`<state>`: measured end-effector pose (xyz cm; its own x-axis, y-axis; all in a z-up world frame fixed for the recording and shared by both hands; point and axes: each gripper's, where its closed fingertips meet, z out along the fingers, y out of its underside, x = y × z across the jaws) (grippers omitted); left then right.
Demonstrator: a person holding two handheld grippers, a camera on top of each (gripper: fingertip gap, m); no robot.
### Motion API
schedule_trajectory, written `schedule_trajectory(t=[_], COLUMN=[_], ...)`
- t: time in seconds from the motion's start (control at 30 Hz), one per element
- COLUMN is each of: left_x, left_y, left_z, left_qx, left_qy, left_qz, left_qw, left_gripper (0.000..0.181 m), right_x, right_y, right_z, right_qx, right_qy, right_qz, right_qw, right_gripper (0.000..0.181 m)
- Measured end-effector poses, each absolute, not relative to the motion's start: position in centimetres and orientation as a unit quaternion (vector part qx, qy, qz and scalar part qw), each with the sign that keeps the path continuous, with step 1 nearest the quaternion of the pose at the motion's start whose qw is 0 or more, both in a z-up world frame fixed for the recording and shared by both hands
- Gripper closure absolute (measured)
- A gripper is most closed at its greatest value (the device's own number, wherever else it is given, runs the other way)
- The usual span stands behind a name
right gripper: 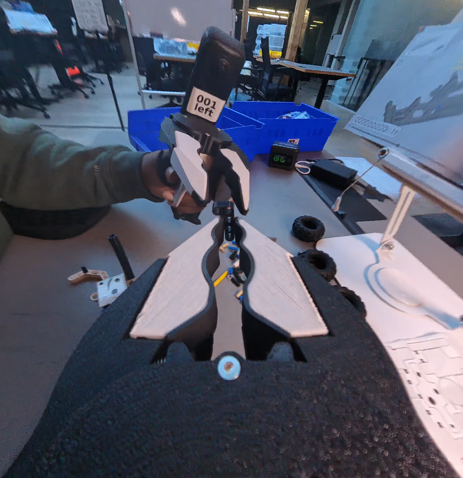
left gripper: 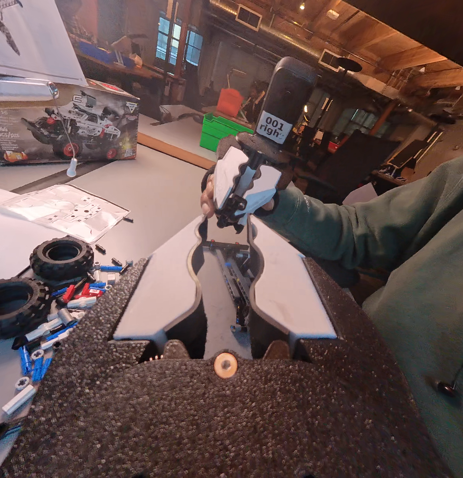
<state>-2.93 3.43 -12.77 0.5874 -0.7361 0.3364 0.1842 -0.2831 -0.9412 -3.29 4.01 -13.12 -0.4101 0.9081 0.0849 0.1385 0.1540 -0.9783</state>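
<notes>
Pinching hard now: your right tool is pressed together on a short black beam, which sticks out past the tips. Your left tool is closed to a narrow gap on the crossbar of a long dark frame. That frame runs back under the tool toward your wrist. Both tools are up off the surface, tips almost meeting, with the beam just ahead of the left tool's tips.

Expect both pieces to be light, stiff plastic, smooth enough to twist in the pads. The frame looks pinned together, so a hard sideways shove could pop a joint. Grip it on the crossbar or a straight rail, not on the small pins. The beam is best held across its flat sides, as you have it.

For room, watch your left tool's outer side. Tyres and a scatter of small blue, red and grey parts lie close below, with a sticker sheet and a box beyond. Ahead of the right tool, blue bins stand well back. A booklet stand crowds its outer side. Bare surface lies between the tools and your body.
</notes>
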Motion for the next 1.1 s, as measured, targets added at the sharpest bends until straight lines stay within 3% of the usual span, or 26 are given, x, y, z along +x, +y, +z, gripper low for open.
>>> schedule_trajectory(t=[0.2, 0.3, 0.47, 0.67, 0.77, 0.87, 0.97, 1.1], left_x=[-2.1, -2.1, -2.3, -9.0, -16.0, -23.6, -29.0, -31.5], left_y=[2.8, 2.6, 2.4, -0.8, -5.2, -10.8, -16.5, -20.5], left_z=[-12.2, -11.7, -10.7, -5.2, -4.1, -6.6, -11.5, -17.6], left_qx=[-0.682, -0.677, -0.676, -0.715, -0.775, -0.844, -0.899, -0.929], left_qy=[0.235, 0.25, 0.258, 0.22, 0.154, 0.065, -0.02, -0.078], left_qz=[-0.379, -0.355, -0.321, -0.139, 0.009, 0.11, 0.137, 0.116], left_qw=[0.58, 0.594, 0.611, 0.649, 0.612, 0.521, 0.416, 0.343], left_gripper=[0.156, 0.165, 0.166, 0.166, 0.166, 0.166, 0.165, 0.165], right_x=[-3.8, -3.8, -3.7, -2.5, -1.8, -1.6, -1.7, -1.8], right_y=[2.7, 2.9, 3.0, 5.1, 6.2, 6.7, 6.5, 5.7], right_z=[-13.1, -12.8, -11.9, -9.6, -8.9, -9.2, -9.5, -9.7], right_qx=[-0.348, -0.352, -0.358, -0.379, -0.391, -0.397, -0.398, -0.393], right_qy=[-0.707, -0.702, -0.688, -0.656, -0.65, -0.656, -0.66, -0.671], right_qz=[0.429, 0.428, 0.446, 0.451, 0.443, 0.429, 0.427, 0.424], right_qw=[0.442, 0.448, 0.447, 0.471, 0.478, 0.478, 0.473, 0.465], right_gripper=[0.175, 0.175, 0.173, 0.142, 0.135, 0.136, 0.142, 0.146])
